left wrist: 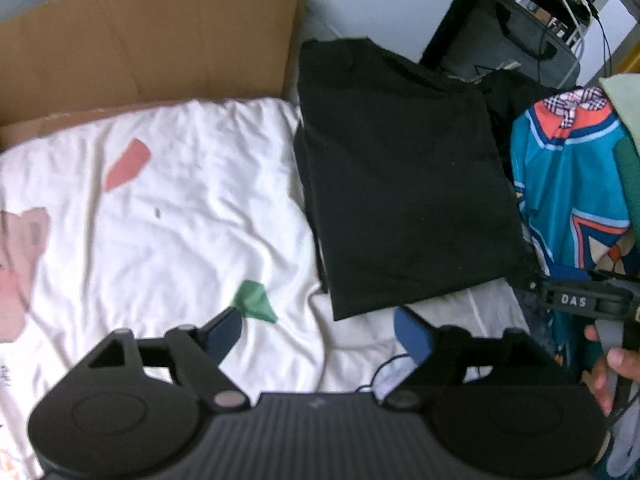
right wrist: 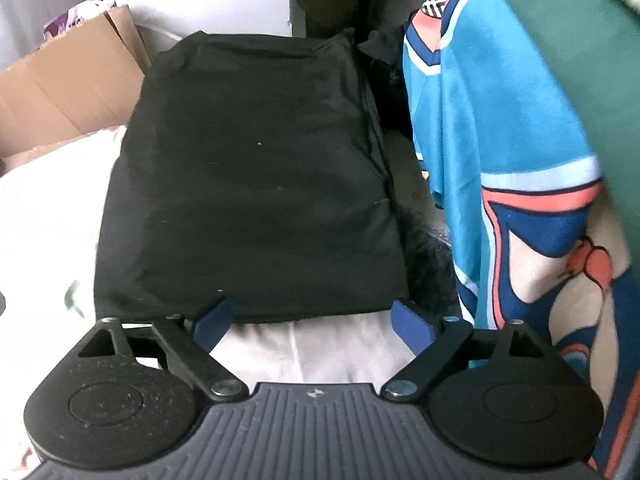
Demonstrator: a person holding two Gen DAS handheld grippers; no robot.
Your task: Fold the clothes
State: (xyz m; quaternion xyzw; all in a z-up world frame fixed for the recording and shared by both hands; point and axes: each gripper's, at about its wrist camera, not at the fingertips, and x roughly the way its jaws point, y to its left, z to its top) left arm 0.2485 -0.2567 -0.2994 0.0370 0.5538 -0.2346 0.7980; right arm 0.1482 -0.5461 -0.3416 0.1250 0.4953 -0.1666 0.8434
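A black garment point(left wrist: 404, 184) point(right wrist: 256, 184) lies folded into a flat rectangle on a white bed sheet point(left wrist: 168, 216). My left gripper point(left wrist: 320, 334) hovers open over the sheet, just short of the garment's near edge, with nothing between its blue pads. My right gripper point(right wrist: 312, 322) is open too, its blue fingertips point(right wrist: 412, 326) level with the garment's near edge, and the pads do not press on the cloth. In the left wrist view the right gripper's body point(left wrist: 584, 300) shows at the right edge, held by a person's hand point(left wrist: 608, 364).
A teal, orange and navy patterned garment point(left wrist: 568, 184) point(right wrist: 500, 152) hangs beside the black one on the right. An open cardboard box point(left wrist: 152, 44) point(right wrist: 60, 88) stands behind the bed at the left. A dark desk with cables point(left wrist: 532, 24) sits at the back right.
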